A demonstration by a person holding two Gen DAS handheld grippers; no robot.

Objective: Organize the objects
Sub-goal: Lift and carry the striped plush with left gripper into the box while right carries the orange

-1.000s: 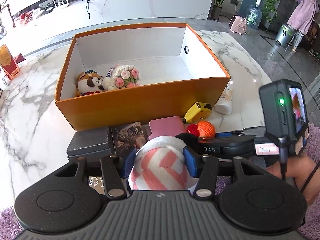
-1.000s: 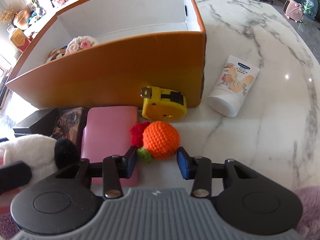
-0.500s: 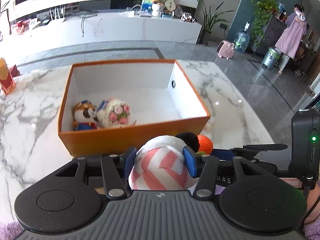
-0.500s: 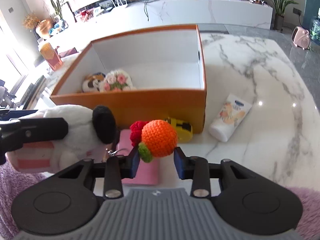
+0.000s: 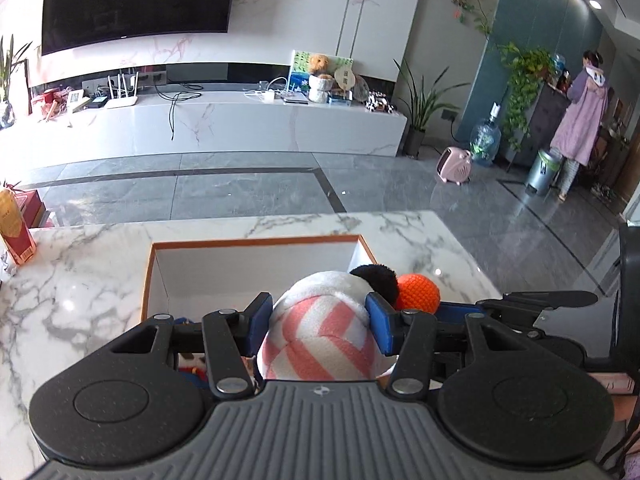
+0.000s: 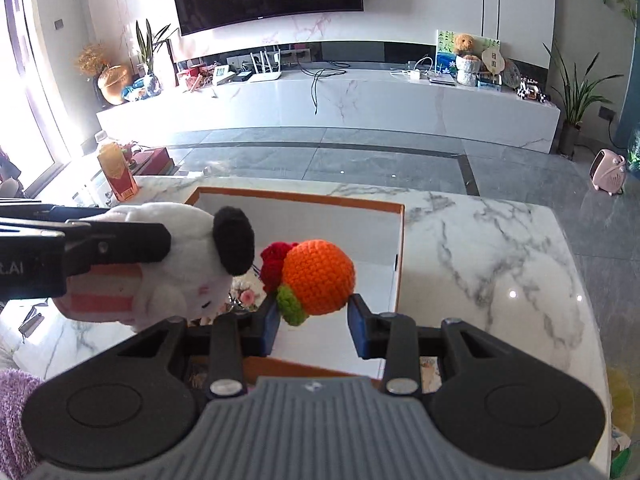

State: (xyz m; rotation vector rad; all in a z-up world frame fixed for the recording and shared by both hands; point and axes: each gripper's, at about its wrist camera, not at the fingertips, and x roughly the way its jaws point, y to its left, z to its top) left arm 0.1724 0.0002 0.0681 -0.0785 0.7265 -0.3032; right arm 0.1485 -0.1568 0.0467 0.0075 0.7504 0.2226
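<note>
Right up close, between our left gripper's (image 5: 319, 322) blue pads, we've got a white plush toy (image 5: 320, 332) with pink stripes and a black ear, pinched on both sides and lifted clear of the table. From the right wrist view that same plush (image 6: 176, 272) sits off to the left, clamped in the black fingers (image 6: 116, 244), face pointing down toward the box.

Our right gripper (image 6: 313, 322) is clenched on a crocheted orange ball (image 6: 318, 278) with a green leaf and a red bit stuck to its left side. The pads press its lower part, so most of the ball pokes up above them. It's in the air too, just beside the plush's black ear, and from the left wrist view the ball (image 5: 418, 292) peeks out right behind that ear.

Below and just past both toys is the orange box (image 6: 296, 197) with white insides, open top, sitting on the white marble table (image 6: 492, 248). A little floral thing (image 6: 245, 294) is barely visible inside it, under the plush.

Further left on the table edge stands a red and gold carton (image 5: 14, 226). Way beyond, across the grey floor, there's a long white console (image 5: 240, 120) with a dark TV (image 5: 136, 0) above it, a pink heater (image 5: 455, 164) on the floor, and a person (image 5: 580, 120) in a purple robe far right.
</note>
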